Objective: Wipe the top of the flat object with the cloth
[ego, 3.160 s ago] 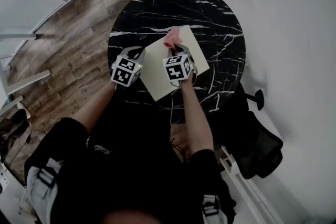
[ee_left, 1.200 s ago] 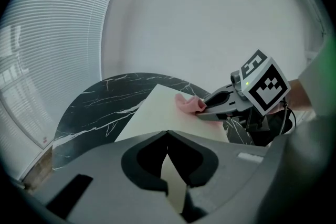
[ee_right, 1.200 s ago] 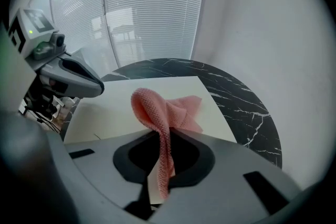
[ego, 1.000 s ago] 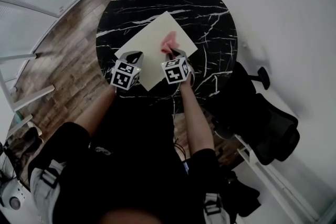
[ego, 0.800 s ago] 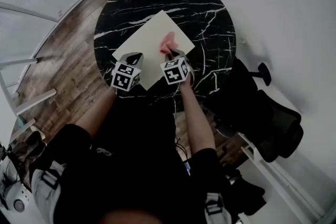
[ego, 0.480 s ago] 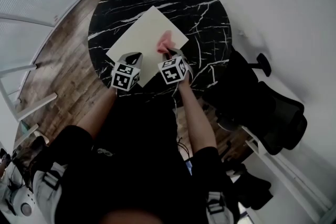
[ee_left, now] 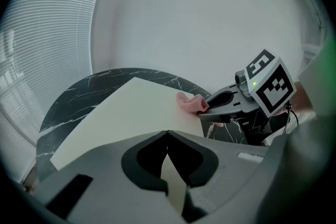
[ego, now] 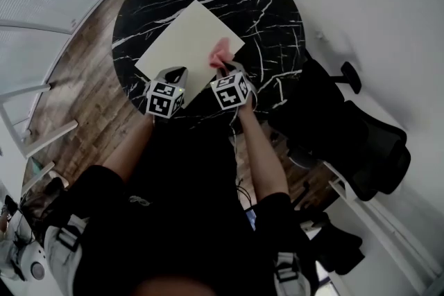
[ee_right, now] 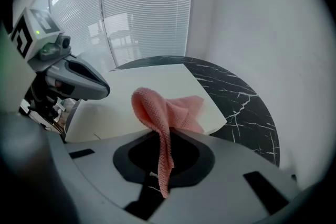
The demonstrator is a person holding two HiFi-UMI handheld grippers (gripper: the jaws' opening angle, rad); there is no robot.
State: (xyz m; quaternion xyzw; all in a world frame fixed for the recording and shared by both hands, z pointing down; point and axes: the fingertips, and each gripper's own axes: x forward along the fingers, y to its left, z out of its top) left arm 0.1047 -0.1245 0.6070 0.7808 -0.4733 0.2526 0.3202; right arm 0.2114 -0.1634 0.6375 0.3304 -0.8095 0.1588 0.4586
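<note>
A cream flat sheet (ego: 184, 38) lies on the round black marble table (ego: 270, 3). My right gripper (ego: 223, 66) is shut on a pink cloth (ego: 222, 50), which rests on the sheet close to its right edge. In the right gripper view the cloth (ee_right: 167, 110) bunches up out of the shut gripper (ee_right: 159, 136) over the sheet (ee_right: 131, 92). My left gripper (ego: 175, 74) sits at the sheet's near edge. In the left gripper view its jaws (ee_left: 167, 135) meet at the tips with a sliver of the sheet (ee_left: 131, 113) between them, and the cloth (ee_left: 190, 103) shows at the right gripper (ee_left: 224, 107).
A black office chair (ego: 361, 149) stands to the right of the table. Wooden floor (ego: 76, 100) lies to the left, with a glass partition with blinds (ee_right: 142, 13) beyond. The table's rim (ego: 277, 104) curves just past my right gripper. A white wall (ee_left: 199, 23) rises behind the table.
The right gripper has dragged the pink cloth from the sheet's far part toward its right edge. The left gripper has stayed at the near edge. The head view has shifted.
</note>
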